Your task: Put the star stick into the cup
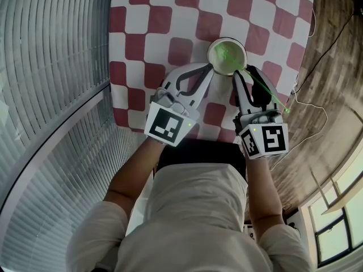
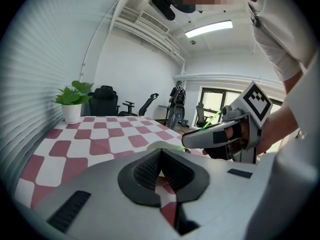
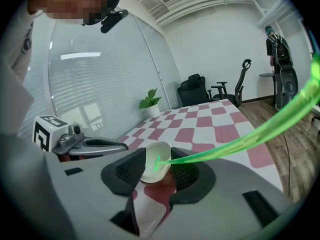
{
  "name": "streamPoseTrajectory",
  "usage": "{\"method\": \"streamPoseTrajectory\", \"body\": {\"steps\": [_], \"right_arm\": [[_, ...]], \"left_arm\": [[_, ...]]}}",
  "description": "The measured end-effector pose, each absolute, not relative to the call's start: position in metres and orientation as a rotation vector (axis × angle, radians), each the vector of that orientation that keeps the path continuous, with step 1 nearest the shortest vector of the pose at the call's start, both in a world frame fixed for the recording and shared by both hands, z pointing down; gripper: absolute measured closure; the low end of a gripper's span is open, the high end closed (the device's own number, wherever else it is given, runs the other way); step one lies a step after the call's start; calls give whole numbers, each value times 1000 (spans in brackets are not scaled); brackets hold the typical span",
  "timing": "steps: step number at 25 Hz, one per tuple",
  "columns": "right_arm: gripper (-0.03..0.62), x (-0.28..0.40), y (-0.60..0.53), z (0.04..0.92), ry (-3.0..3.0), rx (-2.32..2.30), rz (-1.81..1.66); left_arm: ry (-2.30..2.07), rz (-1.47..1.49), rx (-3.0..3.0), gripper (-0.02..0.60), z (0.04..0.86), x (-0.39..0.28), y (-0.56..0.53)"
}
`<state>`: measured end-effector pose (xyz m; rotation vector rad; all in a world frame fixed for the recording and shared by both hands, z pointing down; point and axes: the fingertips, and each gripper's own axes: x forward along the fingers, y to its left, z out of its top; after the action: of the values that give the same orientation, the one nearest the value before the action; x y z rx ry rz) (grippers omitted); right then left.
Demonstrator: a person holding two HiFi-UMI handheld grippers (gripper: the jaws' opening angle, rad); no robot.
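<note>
The slim green plastic star stick [image 3: 219, 149] leans in the round white cup [image 3: 152, 166], so with my right claw [image 3: 156, 155] open and my left claw [image 2: 161, 154] closed, I'd withdraw next.

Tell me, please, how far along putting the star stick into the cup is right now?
Nearly finished. Done: one end of the star stick sits inside the cup, the rest leaning out over the rim. In hand: the right gripper has its jaws apart, the stick lying across one, unclamped; the left gripper is shut beside the cup. Left: probably just drawing the right gripper away and checking the stick stays.
</note>
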<state>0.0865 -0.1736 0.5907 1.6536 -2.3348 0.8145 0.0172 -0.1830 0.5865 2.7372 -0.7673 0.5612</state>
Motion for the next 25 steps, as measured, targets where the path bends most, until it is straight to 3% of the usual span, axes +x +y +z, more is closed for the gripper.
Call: {"method": "streamPoseTrajectory", "body": {"steps": [25], "right_arm": [[376,90,-144,595,-2352,1650,843]], "left_arm": [[-761,571,2735,551,584,21,-158]]}}
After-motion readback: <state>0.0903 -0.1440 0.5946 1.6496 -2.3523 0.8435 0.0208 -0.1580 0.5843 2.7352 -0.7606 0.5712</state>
